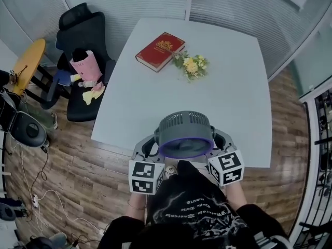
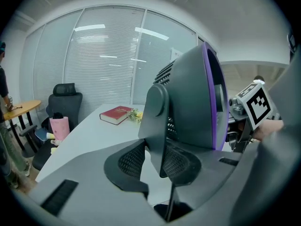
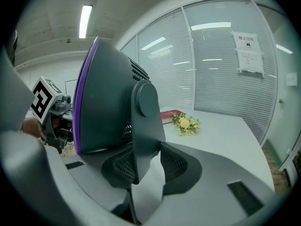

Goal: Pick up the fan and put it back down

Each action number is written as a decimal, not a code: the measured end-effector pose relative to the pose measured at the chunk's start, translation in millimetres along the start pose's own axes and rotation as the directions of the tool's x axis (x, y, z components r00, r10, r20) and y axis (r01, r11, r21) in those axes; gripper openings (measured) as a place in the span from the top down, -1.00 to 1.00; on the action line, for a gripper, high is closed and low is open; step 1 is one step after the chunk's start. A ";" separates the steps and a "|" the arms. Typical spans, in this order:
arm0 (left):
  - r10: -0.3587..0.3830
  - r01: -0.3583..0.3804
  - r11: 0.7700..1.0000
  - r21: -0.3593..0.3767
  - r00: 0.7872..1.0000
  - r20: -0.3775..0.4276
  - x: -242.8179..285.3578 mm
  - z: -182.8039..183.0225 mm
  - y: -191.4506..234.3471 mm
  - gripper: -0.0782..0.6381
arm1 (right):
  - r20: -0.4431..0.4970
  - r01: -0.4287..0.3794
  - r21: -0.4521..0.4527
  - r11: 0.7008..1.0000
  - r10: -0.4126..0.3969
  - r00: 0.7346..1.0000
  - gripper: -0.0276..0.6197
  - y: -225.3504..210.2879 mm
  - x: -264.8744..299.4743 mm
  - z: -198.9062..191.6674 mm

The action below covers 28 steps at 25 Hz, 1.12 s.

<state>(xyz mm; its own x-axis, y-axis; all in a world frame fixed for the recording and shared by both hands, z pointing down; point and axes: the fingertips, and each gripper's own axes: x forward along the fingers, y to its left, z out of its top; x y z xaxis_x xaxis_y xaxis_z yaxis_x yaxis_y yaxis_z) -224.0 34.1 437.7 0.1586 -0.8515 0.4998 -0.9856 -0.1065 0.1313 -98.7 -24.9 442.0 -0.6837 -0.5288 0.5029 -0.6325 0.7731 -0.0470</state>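
Note:
A grey fan [image 1: 185,134] with a purple front ring is held between my two grippers over the near edge of the white table [image 1: 228,97], its face tipped towards me. My left gripper [image 1: 150,148] is shut on the fan's left side bracket; in the left gripper view the mesh pads clamp that bracket [image 2: 157,140] below the fan's body [image 2: 188,98]. On the other side, my right gripper [image 1: 220,141] is shut on the right bracket [image 3: 143,140] under its round pivot. The fan's base is hidden.
A red book [image 1: 160,51] and a small bunch of yellow flowers [image 1: 192,65] lie at the table's far side. A black office chair [image 1: 83,40] with a pink bag [image 1: 86,66] stands left of the table. Glass walls with blinds close the back.

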 end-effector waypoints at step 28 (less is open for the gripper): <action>-0.250 0.257 0.959 0.116 0.966 -0.071 91.9 44.0 -120.1 0.52 | -0.003 0.254 0.165 0.953 -0.257 0.966 0.56 -127.0 -74.6 -32.6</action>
<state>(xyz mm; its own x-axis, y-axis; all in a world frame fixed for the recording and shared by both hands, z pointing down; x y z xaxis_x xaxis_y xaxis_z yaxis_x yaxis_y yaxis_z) -93.6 -53.9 430.2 0.4038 -0.7592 0.5105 -0.9116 -0.3808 0.1549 44.5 -72.1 438.6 -0.4968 -0.7087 0.5009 -0.8366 0.5446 -0.0593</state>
